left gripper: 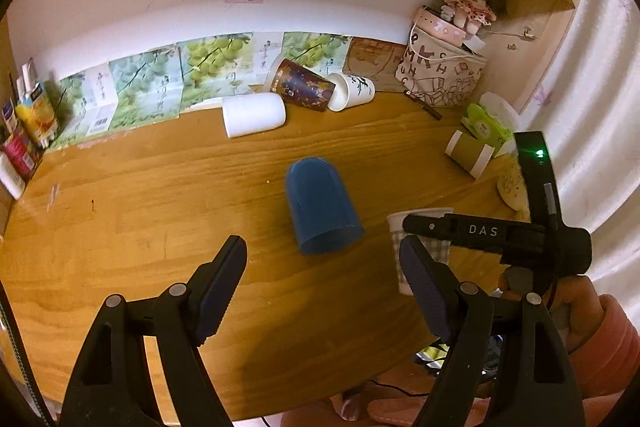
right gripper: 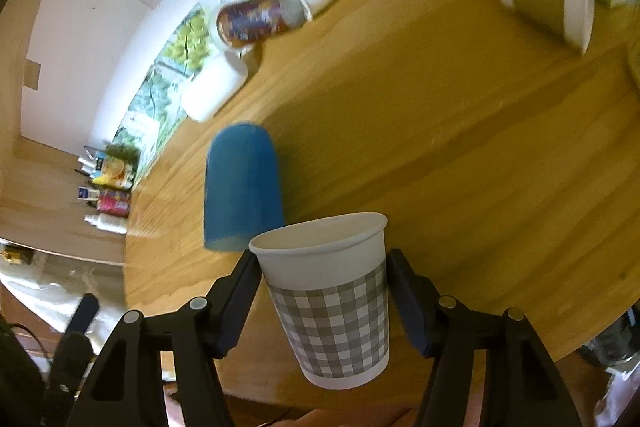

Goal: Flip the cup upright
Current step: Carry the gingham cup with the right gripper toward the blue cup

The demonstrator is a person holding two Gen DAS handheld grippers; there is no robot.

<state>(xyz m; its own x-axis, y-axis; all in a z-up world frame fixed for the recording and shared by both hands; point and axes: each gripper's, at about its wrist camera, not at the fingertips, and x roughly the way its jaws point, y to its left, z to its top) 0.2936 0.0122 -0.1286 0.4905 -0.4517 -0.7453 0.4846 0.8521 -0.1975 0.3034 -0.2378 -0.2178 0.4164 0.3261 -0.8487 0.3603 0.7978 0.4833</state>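
My right gripper (right gripper: 324, 291) is shut on a white paper cup with a grey check band (right gripper: 332, 303), mouth up, held over the near edge of the wooden table (right gripper: 480, 187). The same cup shows in the left wrist view (left gripper: 424, 247), partly behind the right gripper (left gripper: 448, 231). My left gripper (left gripper: 320, 267) is open and empty above the table's near edge. A blue cup (left gripper: 320, 205) stands mouth down in the middle of the table, just beyond the left gripper; it also shows in the right wrist view (right gripper: 240, 187).
Several cups lie on their sides: a white one (left gripper: 254, 115), a dark patterned one (left gripper: 302, 85), a white printed one (left gripper: 352, 91) and a brown-sleeved one (left gripper: 470, 153). A bag with a doll (left gripper: 440, 75) and a green tissue pack (left gripper: 486, 123) stand at the back right. Cartons (left gripper: 32, 123) line the left.
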